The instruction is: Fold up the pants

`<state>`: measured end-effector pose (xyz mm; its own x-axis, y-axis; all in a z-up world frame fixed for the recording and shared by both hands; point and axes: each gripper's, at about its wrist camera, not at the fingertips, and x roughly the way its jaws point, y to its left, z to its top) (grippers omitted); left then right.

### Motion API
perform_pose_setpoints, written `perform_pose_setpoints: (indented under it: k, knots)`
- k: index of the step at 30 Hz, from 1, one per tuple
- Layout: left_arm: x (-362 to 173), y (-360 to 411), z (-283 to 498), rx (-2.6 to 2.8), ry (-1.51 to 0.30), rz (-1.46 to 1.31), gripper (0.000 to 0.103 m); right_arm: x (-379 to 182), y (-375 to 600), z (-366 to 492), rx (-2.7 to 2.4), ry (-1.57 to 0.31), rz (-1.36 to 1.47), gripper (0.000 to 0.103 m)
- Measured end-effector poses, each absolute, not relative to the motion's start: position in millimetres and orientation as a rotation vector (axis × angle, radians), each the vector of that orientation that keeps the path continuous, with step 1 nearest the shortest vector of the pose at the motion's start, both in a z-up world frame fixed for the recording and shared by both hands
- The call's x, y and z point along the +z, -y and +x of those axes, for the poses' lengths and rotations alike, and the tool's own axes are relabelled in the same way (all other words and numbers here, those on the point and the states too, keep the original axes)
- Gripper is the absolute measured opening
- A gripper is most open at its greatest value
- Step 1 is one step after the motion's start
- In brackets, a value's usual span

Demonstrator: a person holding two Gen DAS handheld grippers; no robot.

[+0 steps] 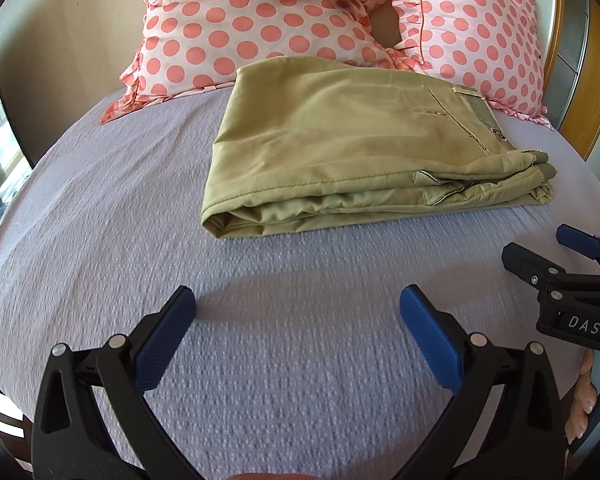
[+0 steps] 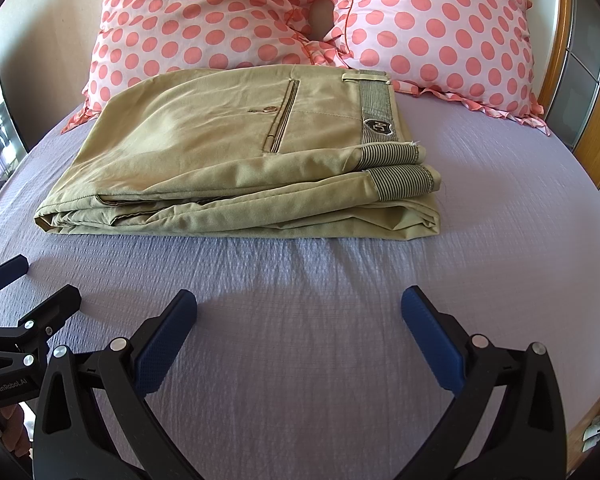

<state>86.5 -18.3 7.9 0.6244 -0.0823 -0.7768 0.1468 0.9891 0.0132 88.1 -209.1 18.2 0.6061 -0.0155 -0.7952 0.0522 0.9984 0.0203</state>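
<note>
1. I count one pair of khaki pants [image 2: 236,156], folded into a compact stack, lying flat on the lilac bedsheet [image 2: 300,340] toward the head of the bed.
2. Two polka-dot pillows [image 2: 204,16] sit behind the pants – the stack's far edge touches or overlaps their lower frills.
3. Two grippers in view. My left gripper [image 1: 298,312] is released, blue pads wide apart, nothing between them, hovering over bare sheet in front of the pants.
4. My right gripper [image 2: 299,312] – also spread wide and carrying nothing, over the sheet, clear of the pants.
5. In the left wrist view the right gripper shows at the right edge, near the stack's front right corner but apart from it.
6. Edges: the near folded edge of the pants runs across the sheet ahead of both grippers; the striped waistband [image 2: 380,108] faces right.
7. Room: open sheet lies between grippers and pants, and to the right of the stack up to the wooden bed frame [image 2: 598,128].
</note>
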Motion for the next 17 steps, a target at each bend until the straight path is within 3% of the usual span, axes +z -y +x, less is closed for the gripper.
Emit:
perform_pose_setpoints:
  k: [17]
  knots:
    - [6.4, 19.1, 82.5, -0.124, -0.853, 0.077, 0.101, 18.1, 209.3, 88.3, -0.039, -0.919, 0.043, 0.102]
